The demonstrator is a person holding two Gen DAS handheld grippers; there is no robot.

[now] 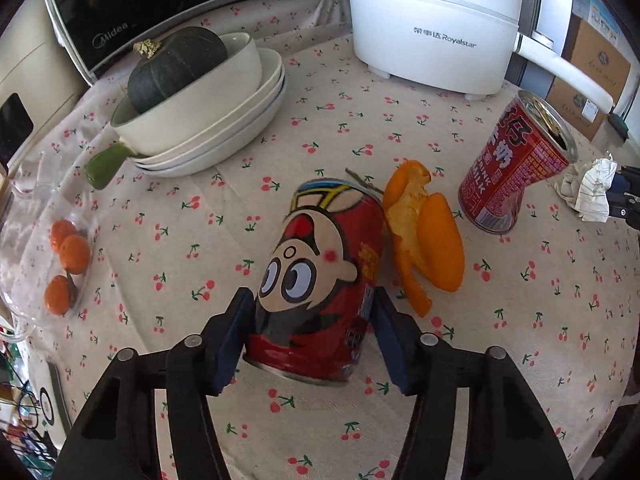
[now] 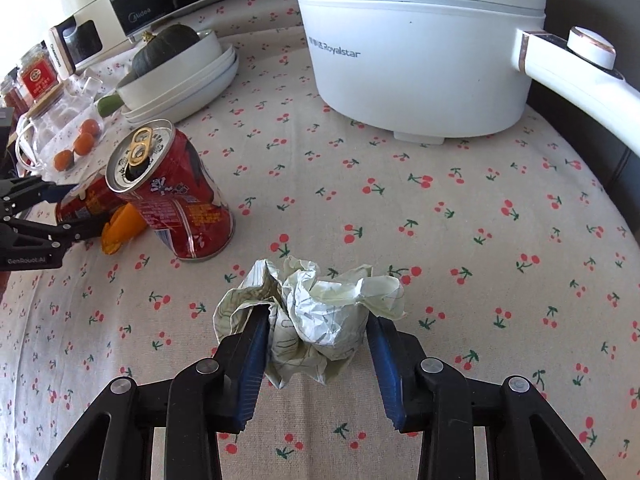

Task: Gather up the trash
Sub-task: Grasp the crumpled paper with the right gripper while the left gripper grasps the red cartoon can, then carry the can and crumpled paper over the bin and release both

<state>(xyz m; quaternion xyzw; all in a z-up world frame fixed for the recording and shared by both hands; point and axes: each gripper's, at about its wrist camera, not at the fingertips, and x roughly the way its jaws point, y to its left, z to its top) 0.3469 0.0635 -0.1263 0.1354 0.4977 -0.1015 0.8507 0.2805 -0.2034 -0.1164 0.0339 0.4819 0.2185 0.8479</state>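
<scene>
Cherry-print tablecloth (image 2: 460, 208) covers the table; a white electric pot (image 2: 416, 60) and stacked dishes with a dark squash (image 1: 176, 66) are parked at the back, clear of the trash in front.

Left gripper (image 1: 310, 334) is clamped on a red cartoon can (image 1: 320, 280): both pads are pressed to its lower sides, and the can is tilted, probably because it is gripped low. No gap can be seen at either pad, so it is judged held.

Orange peel (image 1: 424, 240) lies just beside that can, untouched. A second red can (image 1: 516, 164), dented and opened, stands near the peel, leaning.

Right gripper (image 2: 316, 336) is closed around a crumpled paper ball (image 2: 316, 312); the paper is squeezed between the blue pads and bulges above them. Whether it is lifted off the cloth cannot be told.

One item per gripper, so two pieces can be cleared in one pass. No bin is visible in either view. The peel and the second can are left for later.

Risk: the tilted can may slip or drip if any liquid remains.
</scene>
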